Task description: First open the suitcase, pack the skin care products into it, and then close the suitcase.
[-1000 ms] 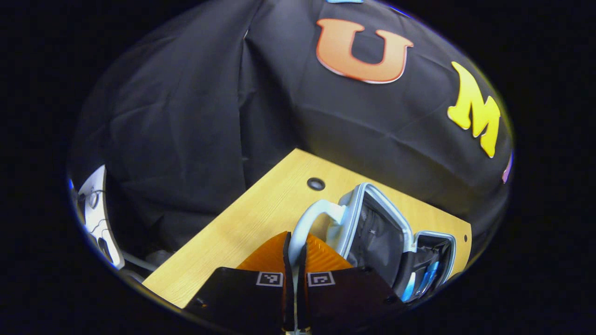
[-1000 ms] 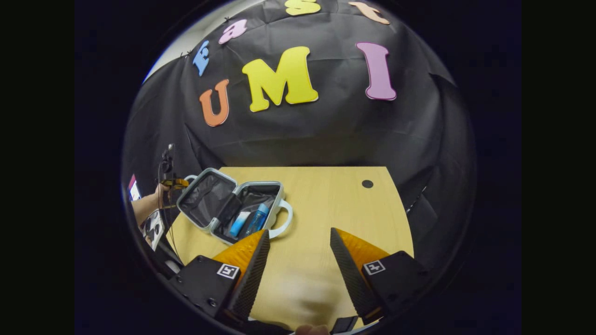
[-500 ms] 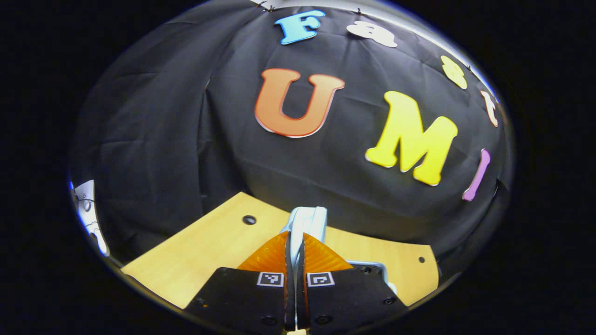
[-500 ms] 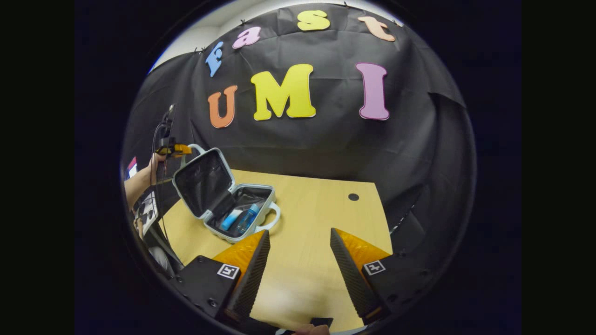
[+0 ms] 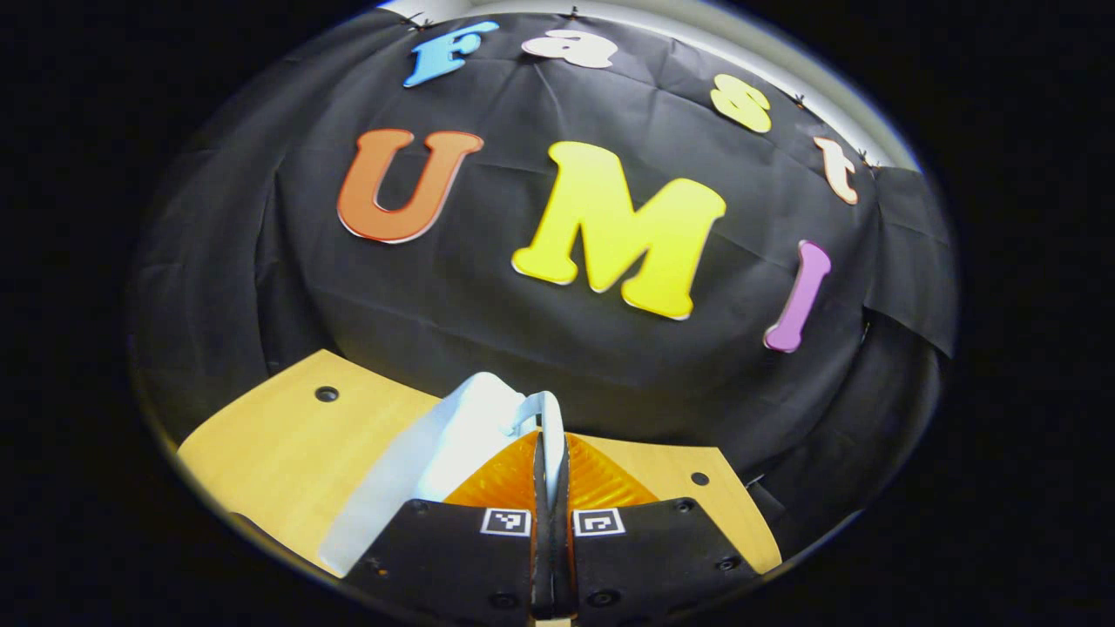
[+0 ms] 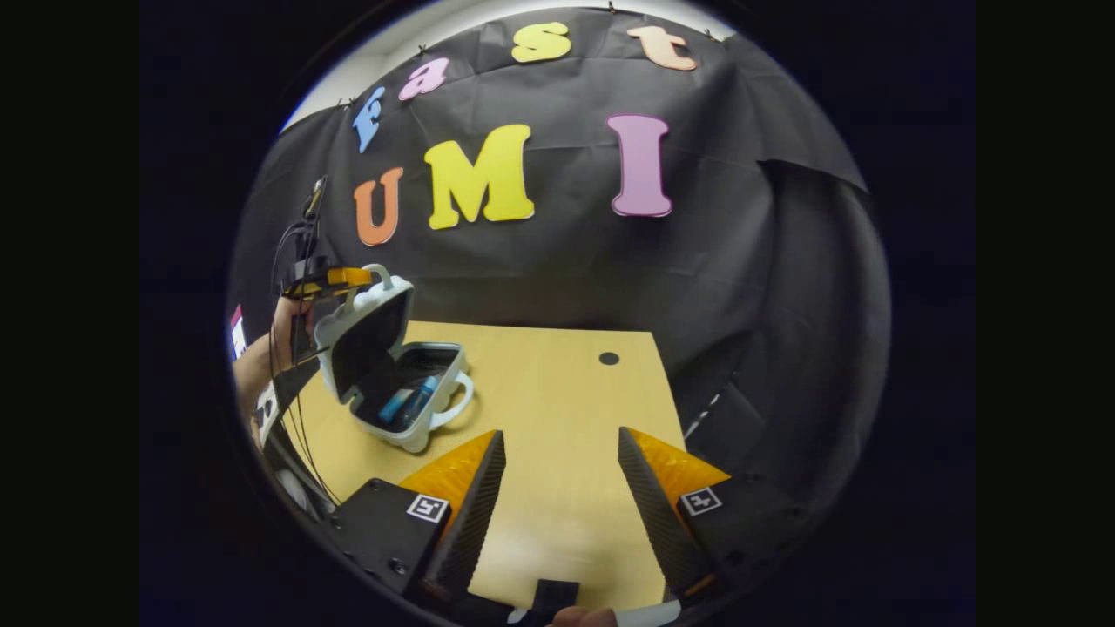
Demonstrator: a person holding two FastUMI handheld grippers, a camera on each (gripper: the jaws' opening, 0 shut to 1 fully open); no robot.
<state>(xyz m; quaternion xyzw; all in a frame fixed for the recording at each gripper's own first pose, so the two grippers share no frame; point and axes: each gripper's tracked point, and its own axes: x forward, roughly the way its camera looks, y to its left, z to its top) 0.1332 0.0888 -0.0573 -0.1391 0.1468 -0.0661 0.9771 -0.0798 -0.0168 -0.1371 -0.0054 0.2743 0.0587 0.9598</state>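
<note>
The left gripper (image 5: pixel 550 453) jaws clamp the lid handle (image 6: pixel 380 275) of the suitcase (image 6: pixel 396 366), half-raised on the worktop (image 6: pixel 557 409); blue skin care products (image 6: pixel 409 401) are partly hidden inside. The right gripper (image 6: pixel 557 475) jaws stand wide.

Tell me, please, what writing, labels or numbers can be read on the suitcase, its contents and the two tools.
Suitcase: no writing shows on its shell or lining.
Skin care products: any labels are too small to read.
Left tool and right tool: square coded markers, patterns rather than words.
</note>
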